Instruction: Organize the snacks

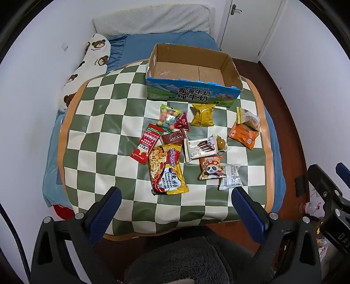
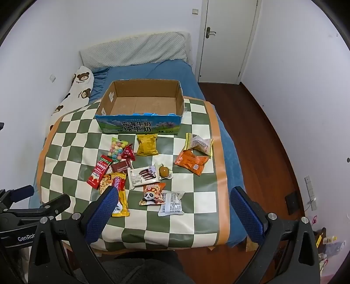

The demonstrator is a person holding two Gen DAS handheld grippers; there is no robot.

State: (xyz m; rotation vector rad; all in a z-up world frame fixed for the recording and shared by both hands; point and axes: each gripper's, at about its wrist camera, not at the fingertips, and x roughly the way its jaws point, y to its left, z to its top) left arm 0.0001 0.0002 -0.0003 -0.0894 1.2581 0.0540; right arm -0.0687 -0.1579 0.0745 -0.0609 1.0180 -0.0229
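An empty open cardboard milk box (image 1: pixel 229 72) (image 2: pixel 107 102) stands at the far side of a green-and-white checkered mat (image 1: pixel 105 122) (image 2: pixel 196 205) on the bed. Several snack packets lie in front of it: a yellow Sedaap noodle pack (image 1: pixel 167 170) (image 2: pixel 122 196), a red packet (image 1: pixel 147 143) (image 2: pixel 98 171), a yellow packet (image 1: pixel 202 114) (image 2: pixel 147 144), an orange packet (image 1: pixel 242 135) (image 2: pixel 190 162), a panda packet (image 1: pixel 211 167) (image 2: pixel 152 194). My left gripper (image 1: pixel 176 196) is open and empty above the mat's near edge. My right gripper (image 2: pixel 174 196) is open and empty, above the near edge.
A bear-print pillow (image 1: pixel 87 67) (image 2: pixel 72 96) lies along the left wall. A white pillow (image 1: pixel 151 19) (image 2: pixel 135 50) is at the bed's head. Wooden floor (image 2: pixel 262 131) and a closed door (image 2: pixel 227 37) are to the right. A grey fuzzy seat (image 1: pixel 186 262) is below the grippers.
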